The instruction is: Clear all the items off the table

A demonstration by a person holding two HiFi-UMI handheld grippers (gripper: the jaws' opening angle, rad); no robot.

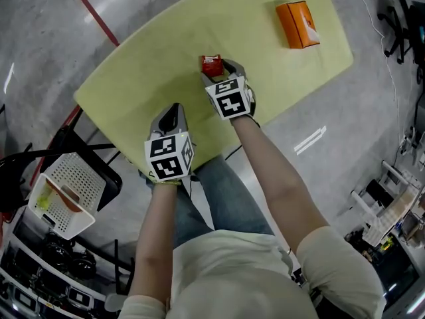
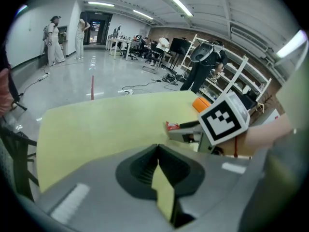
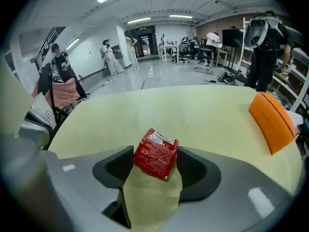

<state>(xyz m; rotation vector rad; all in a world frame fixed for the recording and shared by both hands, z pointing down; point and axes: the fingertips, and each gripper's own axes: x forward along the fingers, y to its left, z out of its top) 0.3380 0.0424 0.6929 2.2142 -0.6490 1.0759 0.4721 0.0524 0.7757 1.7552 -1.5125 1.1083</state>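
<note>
**Basket already has stuff in it, two things left on the table**

Closest in, down at the person's left and off the table, there's a white basket (image 1: 83,171) with perforated walls, parked on what looks like a black seat (image 1: 109,178). Inside it I can make out a yellow-green item (image 1: 45,199) and an orange-brown item (image 1: 70,195) lying next to each other. Can't tell what either one is.

Next up is the left gripper (image 1: 174,108), sitting over the near edge of the yellow-green table (image 1: 153,52). Its jaws are pressed fully together with nothing in them.

A bit further in, the right gripper (image 1: 222,65) is angled down at the tabletop with its jaws spread. The red packet (image 3: 156,153) sits right in the gap between them, lying on the table. Its edges come very close to both pads, but it doesn't look squeezed.

Way out at the far right end of the table is the orange box (image 1: 297,24), lying on its own, well apart from both grippers and the packet.
</note>
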